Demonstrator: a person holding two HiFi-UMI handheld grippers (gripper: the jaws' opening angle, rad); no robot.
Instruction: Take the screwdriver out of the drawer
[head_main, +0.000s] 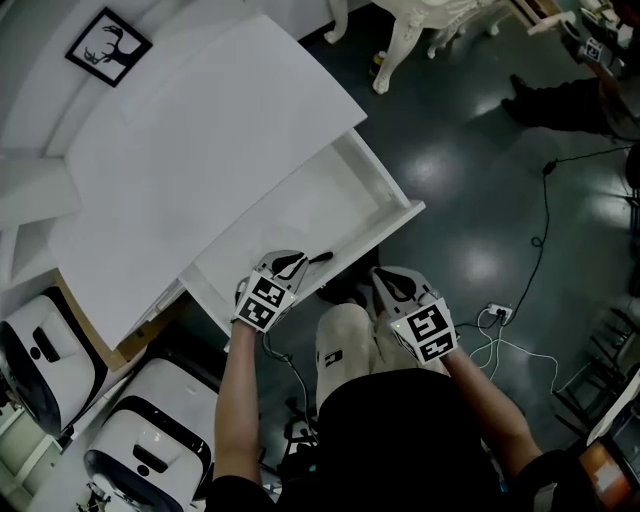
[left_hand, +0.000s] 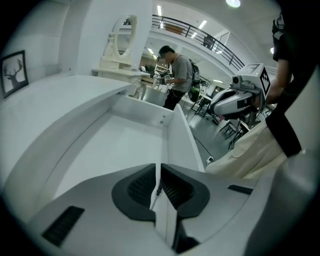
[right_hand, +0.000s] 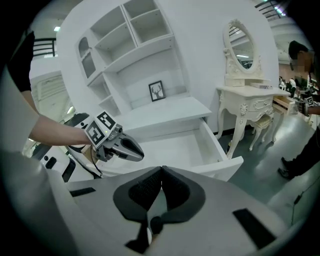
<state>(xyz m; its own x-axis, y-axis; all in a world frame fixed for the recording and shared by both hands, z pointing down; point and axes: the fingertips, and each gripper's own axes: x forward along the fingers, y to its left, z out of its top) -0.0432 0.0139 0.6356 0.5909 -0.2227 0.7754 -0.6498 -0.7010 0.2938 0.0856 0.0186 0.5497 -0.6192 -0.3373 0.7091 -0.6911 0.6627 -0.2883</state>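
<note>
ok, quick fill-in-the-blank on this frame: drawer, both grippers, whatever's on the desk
The white rectangular drawer of the white desk stands ____.
Of the grey left gripper and the grey right gripper, the one over the drawer is the ____.
Both grippers' jaws are ____.
The small black-framed picture on the desk shows a ____.
Missing words: open; left; shut; deer.

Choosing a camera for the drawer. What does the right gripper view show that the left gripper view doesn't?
Only the right gripper view: the whole left gripper at the open white drawer, and white wall shelves. Only the left gripper view: the whole right gripper. Both: the drawer's inside, the black-framed deer picture, the oval mirror.
</note>
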